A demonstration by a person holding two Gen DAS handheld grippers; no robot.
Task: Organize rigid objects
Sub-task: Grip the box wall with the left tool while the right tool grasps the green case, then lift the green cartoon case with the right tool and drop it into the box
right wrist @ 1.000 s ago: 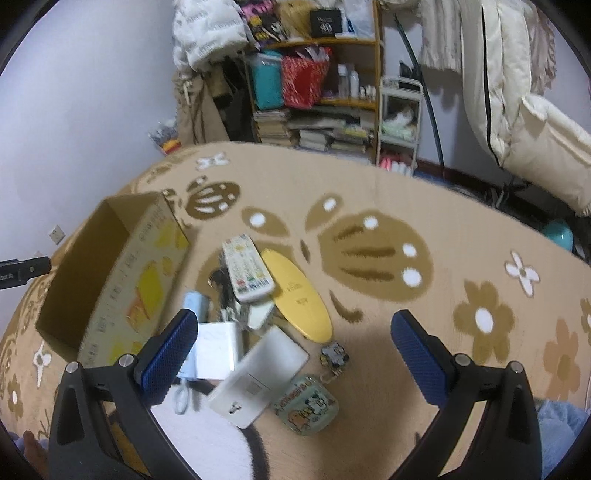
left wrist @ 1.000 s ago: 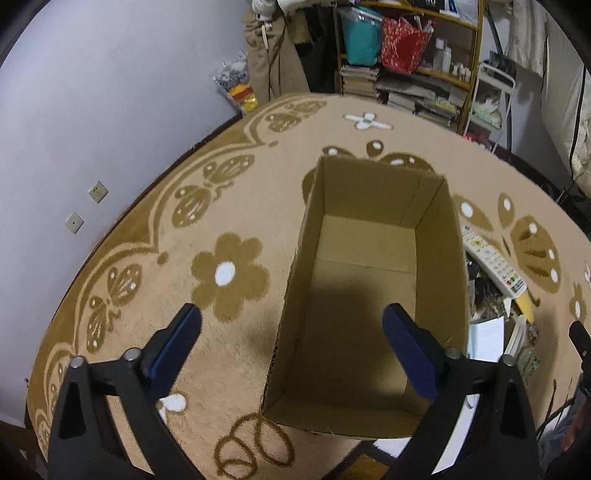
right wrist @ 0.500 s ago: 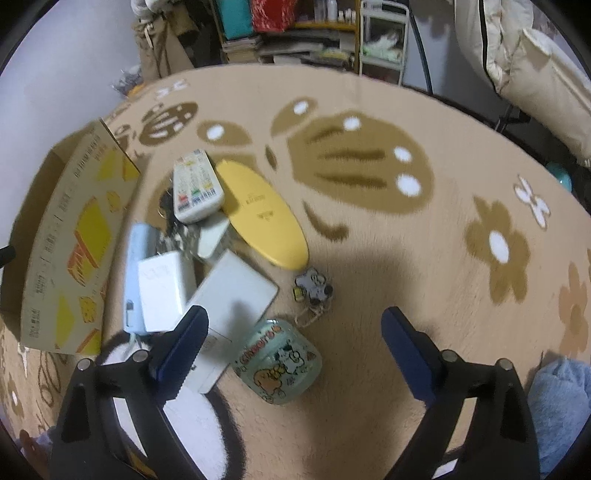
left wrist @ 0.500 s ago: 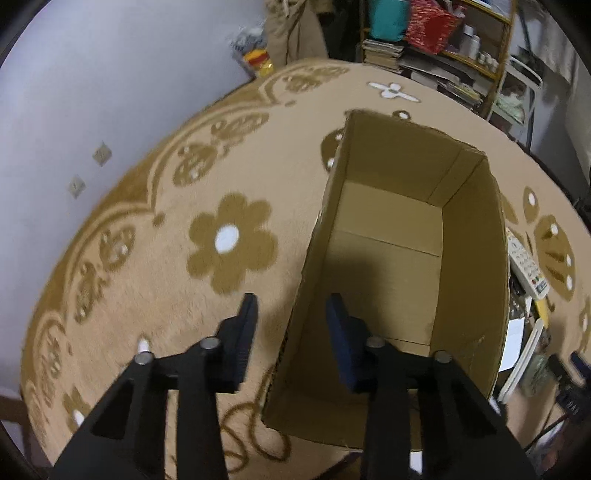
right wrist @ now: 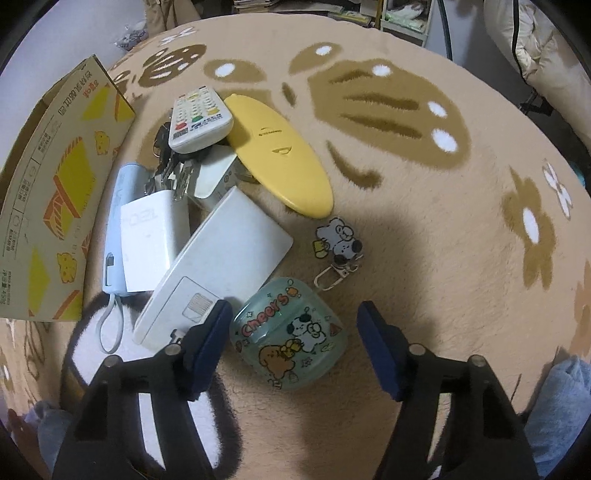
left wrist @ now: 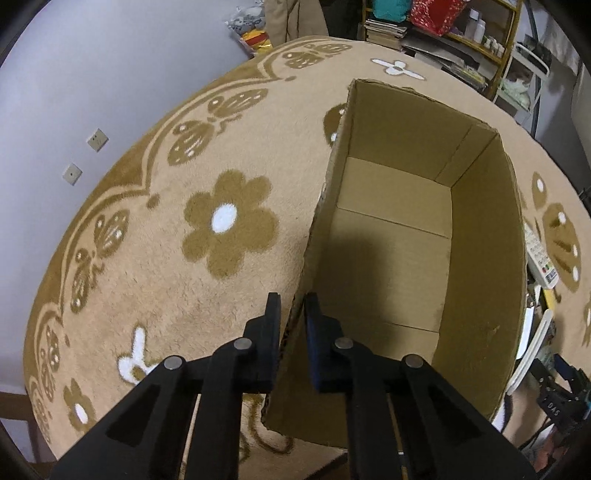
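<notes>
An open, empty cardboard box [left wrist: 484,236] stands on the carpet. My left gripper [left wrist: 291,306] is shut on the box's near left wall, one finger inside and one outside. The box also shows at the left of the right wrist view [right wrist: 55,184]. My right gripper [right wrist: 293,314] is open, its fingers either side of a green cartoon tin [right wrist: 290,332] marked "Cheers". Beyond the tin lies a pile: a white flat box [right wrist: 221,258], a white charger [right wrist: 153,240], a pale blue power bank [right wrist: 116,229], a remote [right wrist: 199,118], a yellow oval case [right wrist: 277,155] and a cartoon keychain [right wrist: 338,240].
A beige flowered carpet [left wrist: 221,221] covers the floor. A wall with sockets [left wrist: 85,155] is on the left. Shelves with books and bags [left wrist: 424,22] stand at the back. A white jacket [right wrist: 546,55] hangs at the far right.
My left gripper has moved in and closed on the box's left wall. My right gripper has dropped down towards the pile and now straddles the green tin.
</notes>
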